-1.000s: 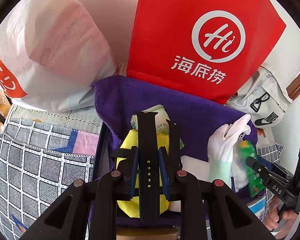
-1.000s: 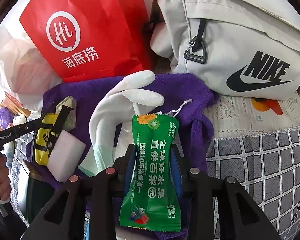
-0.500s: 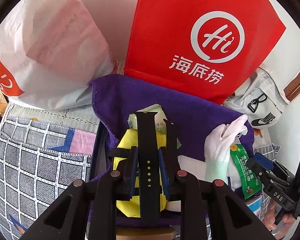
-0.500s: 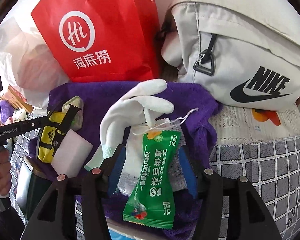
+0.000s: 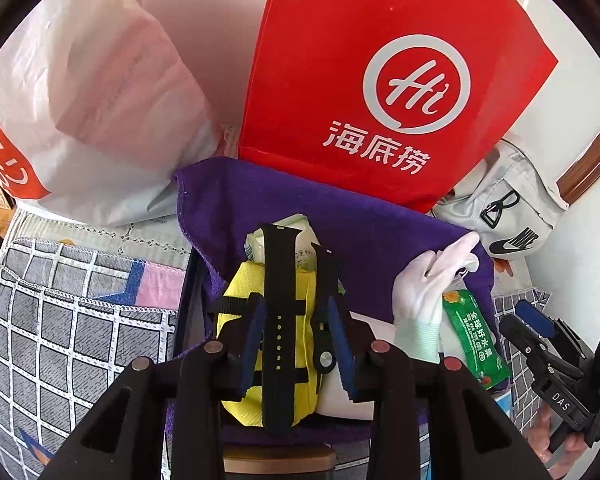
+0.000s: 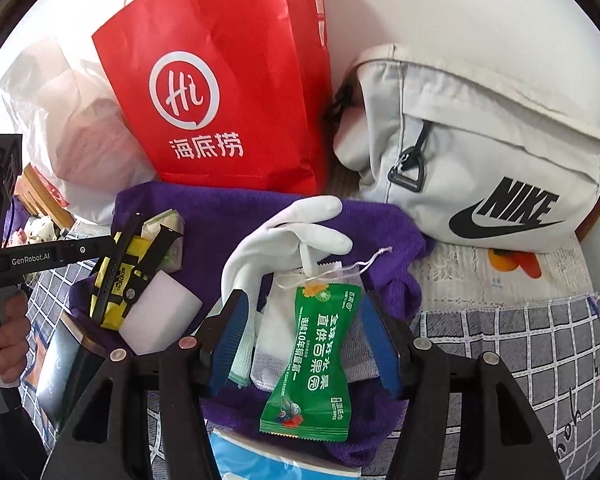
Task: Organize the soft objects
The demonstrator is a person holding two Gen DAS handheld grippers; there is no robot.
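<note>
My left gripper (image 5: pixel 296 346) was opening around the black rubber watch strap (image 5: pixel 278 316); my right gripper (image 6: pixel 306 344) was opening, clear of the green foil wipes sachet (image 6: pixel 314 356). Either could slide off the purple towel (image 6: pixel 236 216).

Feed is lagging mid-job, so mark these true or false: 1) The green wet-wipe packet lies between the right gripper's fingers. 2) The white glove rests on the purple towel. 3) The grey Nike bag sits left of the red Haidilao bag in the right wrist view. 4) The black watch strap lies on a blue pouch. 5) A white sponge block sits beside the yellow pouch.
1) True: the green wet-wipe packet lies between the fingers of the right gripper, whose jaws are opening and clear of it.
2) True: white glove, purple towel.
3) False: the grey Nike bag is right of the red Haidilao bag.
4) False: the black watch strap lies on a yellow Adidas pouch.
5) True: white sponge block.
</note>
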